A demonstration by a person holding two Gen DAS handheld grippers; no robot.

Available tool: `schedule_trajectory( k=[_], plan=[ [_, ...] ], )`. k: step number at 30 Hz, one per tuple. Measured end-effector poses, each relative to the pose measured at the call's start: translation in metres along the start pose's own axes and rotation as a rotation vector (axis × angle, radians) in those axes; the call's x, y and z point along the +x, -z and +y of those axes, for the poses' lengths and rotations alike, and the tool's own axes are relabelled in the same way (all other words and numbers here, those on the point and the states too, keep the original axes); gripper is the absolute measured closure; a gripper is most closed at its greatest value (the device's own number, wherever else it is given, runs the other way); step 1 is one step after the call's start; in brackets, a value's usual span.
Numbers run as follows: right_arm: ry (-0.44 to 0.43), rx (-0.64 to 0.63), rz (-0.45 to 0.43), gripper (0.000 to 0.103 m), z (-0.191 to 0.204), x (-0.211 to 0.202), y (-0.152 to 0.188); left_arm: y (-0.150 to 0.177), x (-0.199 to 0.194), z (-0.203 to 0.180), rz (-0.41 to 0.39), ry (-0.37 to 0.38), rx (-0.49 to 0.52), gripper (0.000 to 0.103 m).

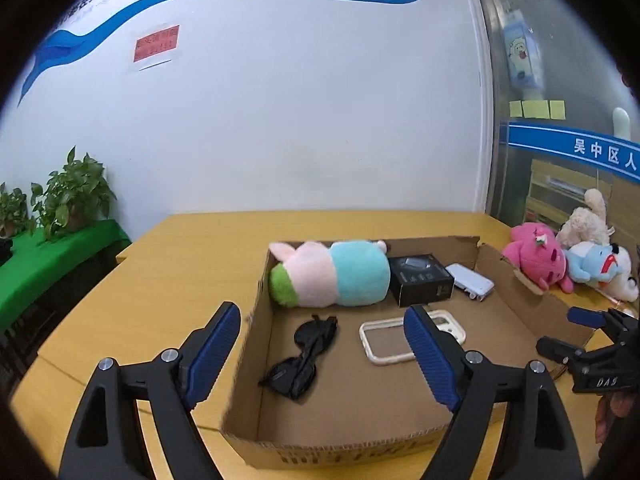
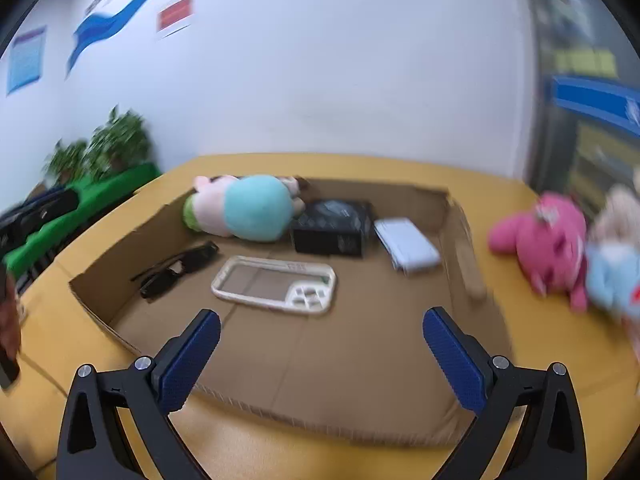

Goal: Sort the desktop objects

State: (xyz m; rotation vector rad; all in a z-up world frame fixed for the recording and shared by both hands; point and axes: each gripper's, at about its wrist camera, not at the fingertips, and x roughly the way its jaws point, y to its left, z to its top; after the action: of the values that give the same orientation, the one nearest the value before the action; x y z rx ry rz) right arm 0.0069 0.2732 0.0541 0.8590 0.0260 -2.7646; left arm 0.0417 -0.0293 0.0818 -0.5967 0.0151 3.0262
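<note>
Hovering over the near left corner of the cardboard box (image 1: 256, 360) on the bench (image 1: 160, 264), the left tongs (image 1: 324, 346) gape wide and empty; sunglasses (image 1: 304, 356), a white case (image 1: 384, 340) and a pastel plush (image 1: 332, 274) lie inside. From the right wrist, the right tongs (image 2: 322, 354) stand spread, holding nothing, above the box's near edge, with a pink plush (image 2: 548, 242) outside on the bench at far right.
</note>
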Motion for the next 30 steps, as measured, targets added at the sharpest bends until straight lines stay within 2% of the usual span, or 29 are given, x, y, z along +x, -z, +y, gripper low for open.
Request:
schedule_trajectory(
  k=[3,6,10,11,17,21,30],
  plan=[
    [0.044,0.070,-0.014,0.000,-0.011,0.006,0.021,0.021,0.015,-0.012,0.020,-0.035,0.033,0.019],
    [0.104,0.056,-0.029,0.000,-0.015,0.011,0.035,0.036,0.026,-0.017,0.056,-0.039,0.025,0.019],
    [0.114,0.049,-0.073,0.000,-0.014,0.012,0.040,0.051,0.045,-0.017,0.104,-0.070,0.004,0.019],
    [0.113,0.046,-0.077,0.000,-0.013,0.012,0.040,0.053,0.043,-0.020,0.083,-0.092,0.023,0.019],
    [0.114,0.033,-0.133,0.000,-0.012,0.013,0.046,0.056,0.041,-0.022,0.069,-0.096,0.018,0.014],
    [0.114,0.032,-0.131,0.000,-0.011,0.014,0.045,0.056,0.043,-0.023,0.076,-0.084,0.021,0.008],
    [0.116,0.031,-0.132,0.000,-0.010,0.015,0.045,0.055,0.044,-0.022,0.077,-0.085,0.019,0.008]
  ],
)
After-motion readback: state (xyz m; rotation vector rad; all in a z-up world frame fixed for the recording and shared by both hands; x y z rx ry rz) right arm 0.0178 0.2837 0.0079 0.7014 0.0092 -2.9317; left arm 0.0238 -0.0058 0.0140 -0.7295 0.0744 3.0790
